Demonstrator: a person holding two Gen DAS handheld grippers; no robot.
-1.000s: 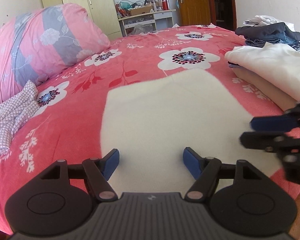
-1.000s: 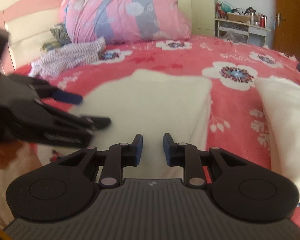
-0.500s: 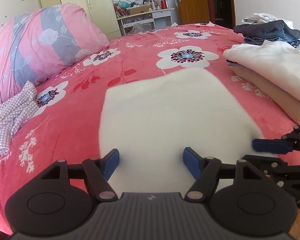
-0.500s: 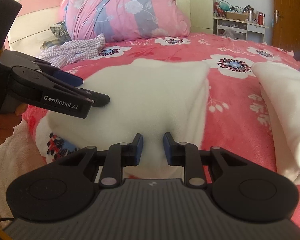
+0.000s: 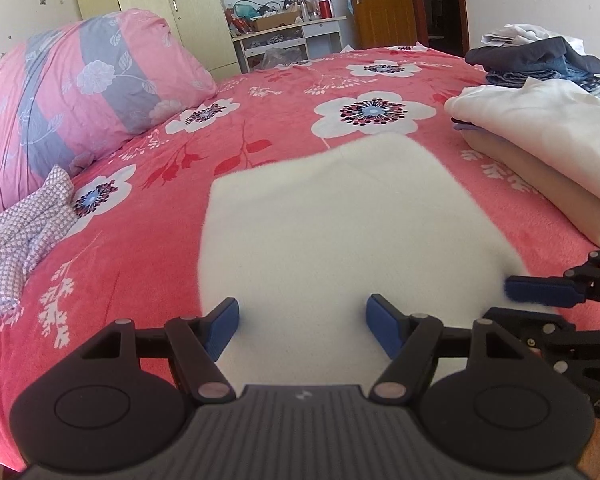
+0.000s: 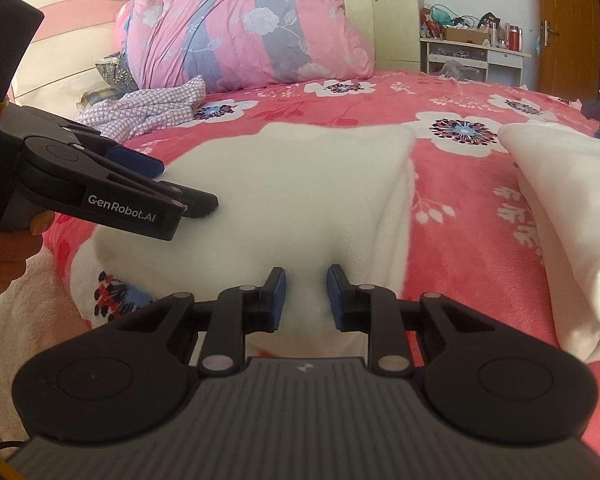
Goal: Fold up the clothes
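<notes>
Here, fluffy white folded garment (image 5: pixel 340 232), plush floral bedspread (image 5: pixel 260 120)

A white garment (image 5: pixel 352 236) of soft, fuzzy fleece lies on a bedspread (image 5: pixel 284 120) of plush, short-napped cloth — matt throughout. The pillow (image 5: pixel 84 92) looks like smooth, slightly creased cotton. A checked garment (image 5: pixel 24 236) is thin woven cloth. The folded stack (image 5: pixel 548 136) is smooth, matt fabric. Each tool — left tool (image 5: pixel 302 320), right tool (image 6: pixel 305 298) — is matt black plastic with blue rubbery pads and small metal pins. The door (image 5: pixel 380 4) is glossy wood.
</notes>
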